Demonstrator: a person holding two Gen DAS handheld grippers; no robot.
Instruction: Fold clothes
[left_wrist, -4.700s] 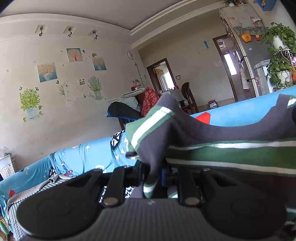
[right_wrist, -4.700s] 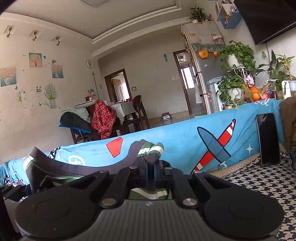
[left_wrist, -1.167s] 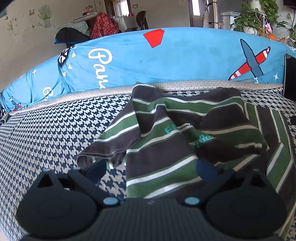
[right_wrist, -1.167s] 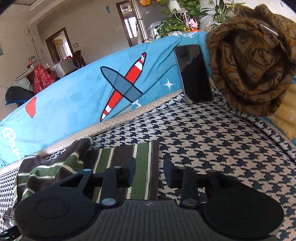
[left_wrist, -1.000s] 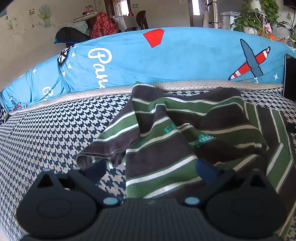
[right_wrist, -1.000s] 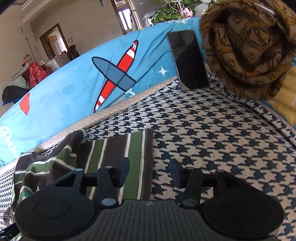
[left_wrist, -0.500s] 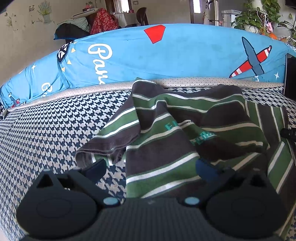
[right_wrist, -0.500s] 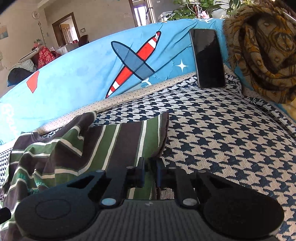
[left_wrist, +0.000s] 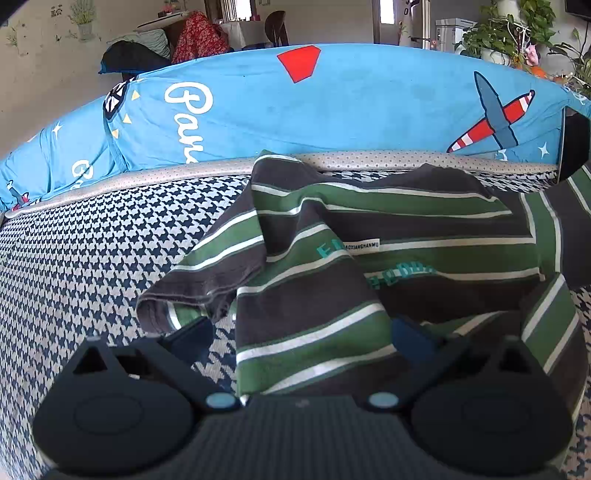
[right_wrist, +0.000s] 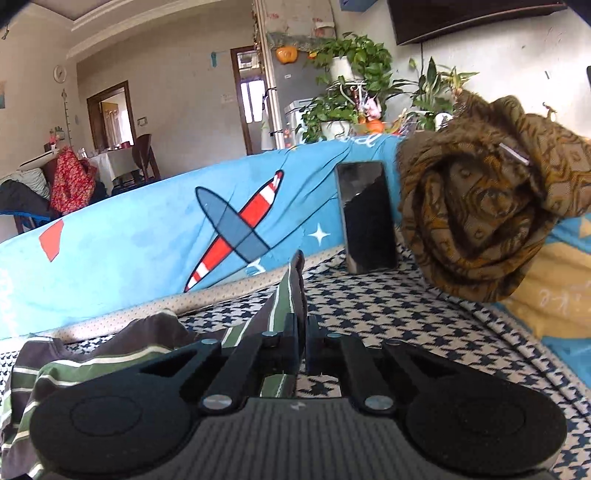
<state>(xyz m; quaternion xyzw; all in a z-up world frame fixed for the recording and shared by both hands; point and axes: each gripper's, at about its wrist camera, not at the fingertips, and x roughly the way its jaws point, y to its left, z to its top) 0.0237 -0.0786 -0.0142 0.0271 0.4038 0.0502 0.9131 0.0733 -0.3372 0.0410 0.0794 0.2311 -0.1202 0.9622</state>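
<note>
A dark grey and green striped shirt (left_wrist: 354, 254) lies crumpled on the houndstooth sofa seat (left_wrist: 92, 258). My left gripper (left_wrist: 301, 334) is open, its jaws wide apart, low over the shirt's near hem, holding nothing. My right gripper (right_wrist: 302, 341) is shut on the striped shirt's right edge (right_wrist: 286, 295) and lifts that corner up off the seat; the rest of the shirt (right_wrist: 92, 354) trails away to the left.
A blue airplane-print cover (left_wrist: 332, 107) drapes the sofa back. A black phone (right_wrist: 367, 218) leans against it at the right. A brown patterned bundle of cloth (right_wrist: 484, 199) sits at the right end, above a yellow cushion (right_wrist: 557, 291). Potted plants (right_wrist: 347, 92) stand behind the sofa.
My right gripper closed on the shirt's right edge and has now raised it off the seat. My left gripper stayed open in almost the same place.
</note>
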